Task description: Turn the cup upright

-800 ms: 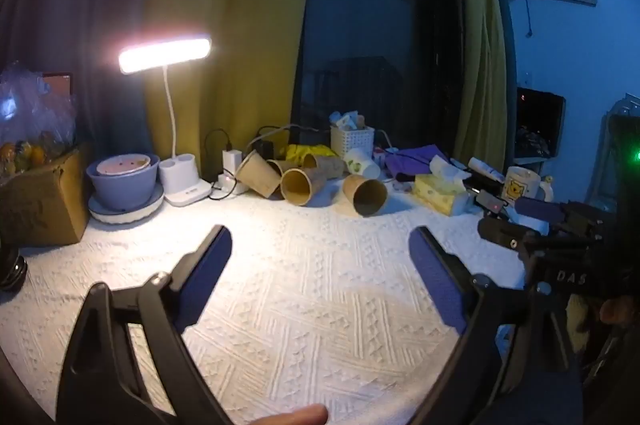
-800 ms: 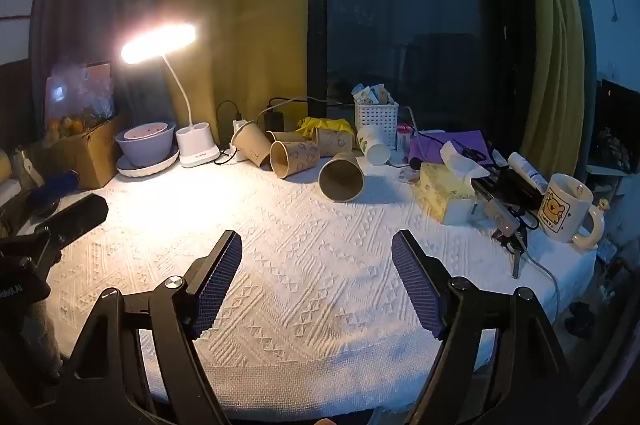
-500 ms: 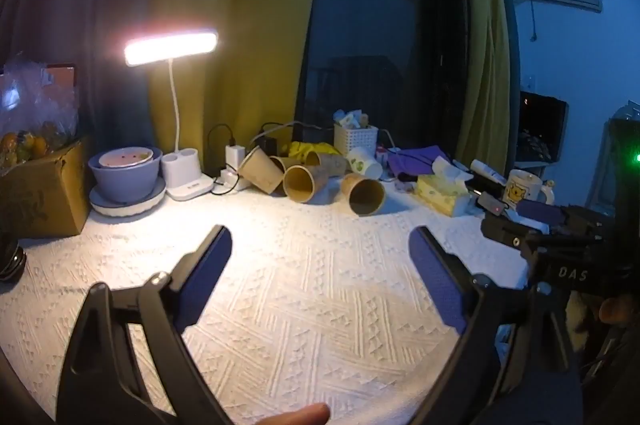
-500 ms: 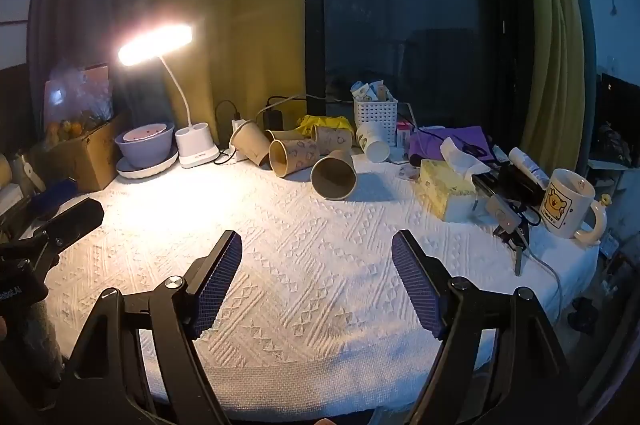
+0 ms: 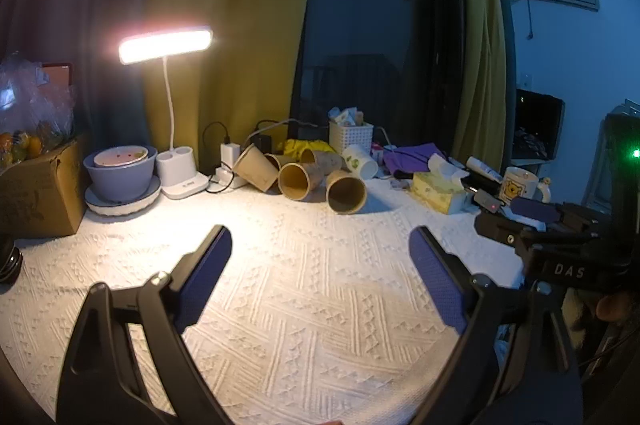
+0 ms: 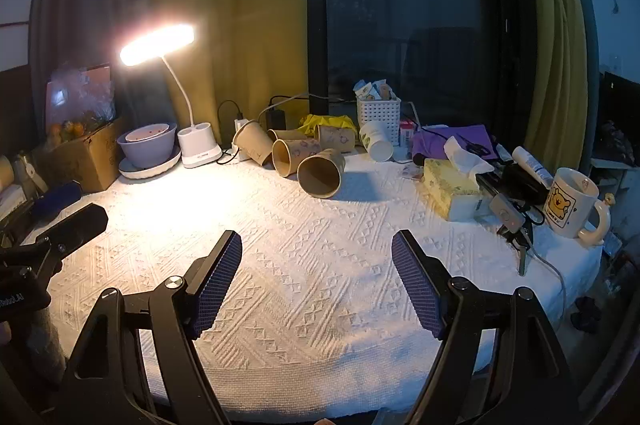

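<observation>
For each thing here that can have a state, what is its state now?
left gripper: open, empty
right gripper: open, empty
nearest paper cup: on its side
white paper cup: on its side
desk lamp: lit
bear mug: upright
tissue box: tissue sticking out

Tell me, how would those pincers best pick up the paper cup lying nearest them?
Probably across its side wall, from above. The nearest paper cup lies on its side on the white cloth, mouth toward the open right gripper, so its rounded flanks are free; other cups crowd behind-left.
</observation>
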Available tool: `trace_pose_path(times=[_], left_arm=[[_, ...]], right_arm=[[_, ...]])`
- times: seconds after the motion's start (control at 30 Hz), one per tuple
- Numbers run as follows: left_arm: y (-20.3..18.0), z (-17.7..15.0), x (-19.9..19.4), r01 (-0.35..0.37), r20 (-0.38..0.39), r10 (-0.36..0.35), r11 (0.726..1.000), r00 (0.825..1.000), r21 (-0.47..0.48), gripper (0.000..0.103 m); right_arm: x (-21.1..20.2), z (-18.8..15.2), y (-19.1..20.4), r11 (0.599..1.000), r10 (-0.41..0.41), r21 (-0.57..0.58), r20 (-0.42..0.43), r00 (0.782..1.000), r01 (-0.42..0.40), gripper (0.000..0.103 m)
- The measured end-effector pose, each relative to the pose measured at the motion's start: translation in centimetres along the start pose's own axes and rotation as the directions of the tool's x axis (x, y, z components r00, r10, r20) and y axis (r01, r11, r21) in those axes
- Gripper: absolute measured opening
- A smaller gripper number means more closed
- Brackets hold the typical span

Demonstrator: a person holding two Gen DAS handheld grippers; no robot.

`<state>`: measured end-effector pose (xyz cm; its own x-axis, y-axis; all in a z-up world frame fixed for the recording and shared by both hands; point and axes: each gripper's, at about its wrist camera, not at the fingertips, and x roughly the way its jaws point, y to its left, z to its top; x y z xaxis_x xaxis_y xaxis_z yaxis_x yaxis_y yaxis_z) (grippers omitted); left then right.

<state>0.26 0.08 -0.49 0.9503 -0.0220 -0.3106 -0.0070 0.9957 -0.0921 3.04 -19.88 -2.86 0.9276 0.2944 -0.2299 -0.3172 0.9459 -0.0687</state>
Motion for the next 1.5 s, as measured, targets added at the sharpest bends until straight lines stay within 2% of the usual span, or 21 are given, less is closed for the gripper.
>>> trace_pose_path(times=[1.5], left_arm=[[0.04, -0.33, 0.32, 0.005, -0.019, -0.005, 1.000, 1.000, -0.012, 0.091]], right_arm=[[0.38, -0.23, 0.05, 1.000, 0.014, -0.006, -0.005, 1.000, -0.014, 0.080]])
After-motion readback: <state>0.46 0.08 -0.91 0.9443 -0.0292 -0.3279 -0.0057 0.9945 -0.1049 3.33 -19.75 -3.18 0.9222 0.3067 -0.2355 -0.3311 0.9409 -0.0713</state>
